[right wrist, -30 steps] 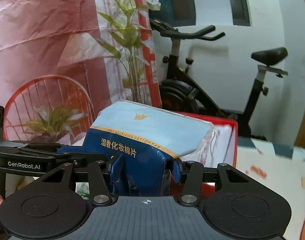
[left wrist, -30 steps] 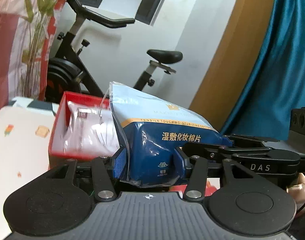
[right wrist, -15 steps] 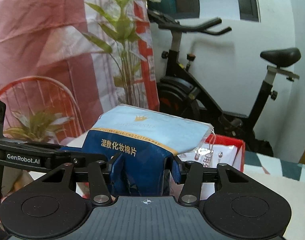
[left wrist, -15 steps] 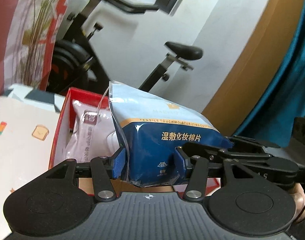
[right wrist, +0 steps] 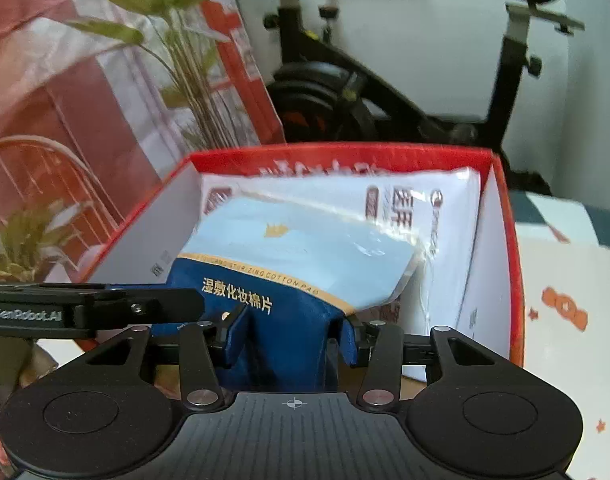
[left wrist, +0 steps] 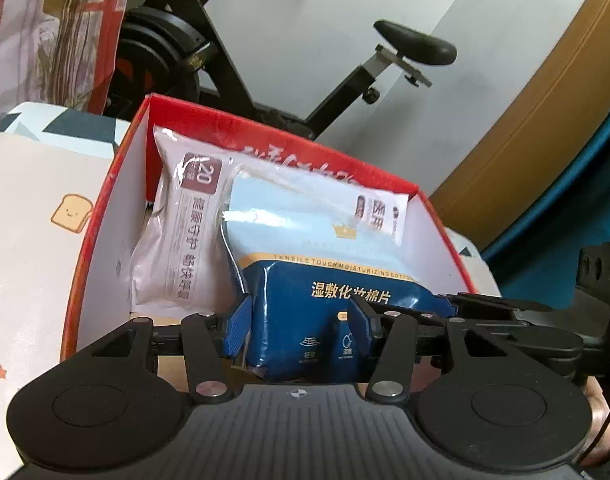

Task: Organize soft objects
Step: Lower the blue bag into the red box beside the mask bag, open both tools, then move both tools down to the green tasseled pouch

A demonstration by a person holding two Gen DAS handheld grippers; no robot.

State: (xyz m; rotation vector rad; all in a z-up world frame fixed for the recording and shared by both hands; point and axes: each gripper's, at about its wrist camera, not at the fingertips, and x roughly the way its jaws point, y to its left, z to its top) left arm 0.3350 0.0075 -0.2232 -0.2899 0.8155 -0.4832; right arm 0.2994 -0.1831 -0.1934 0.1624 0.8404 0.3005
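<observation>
**Cotton-pad pack held over the red box by both grippers**

Behind the red cardboard box with white inner walls stands a black exercise bike; the box rests on a white tabletop printed with toast and stars. Inside the box, against its far wall, leans a white plastic pack with maroon label. In front of that pack, over the box's open top, is the blue and pale-blue soft pack of cotton pads. The left gripper is clamped on its dark lower end, and the right gripper pinches the same pack, its jaws closing further
</observation>
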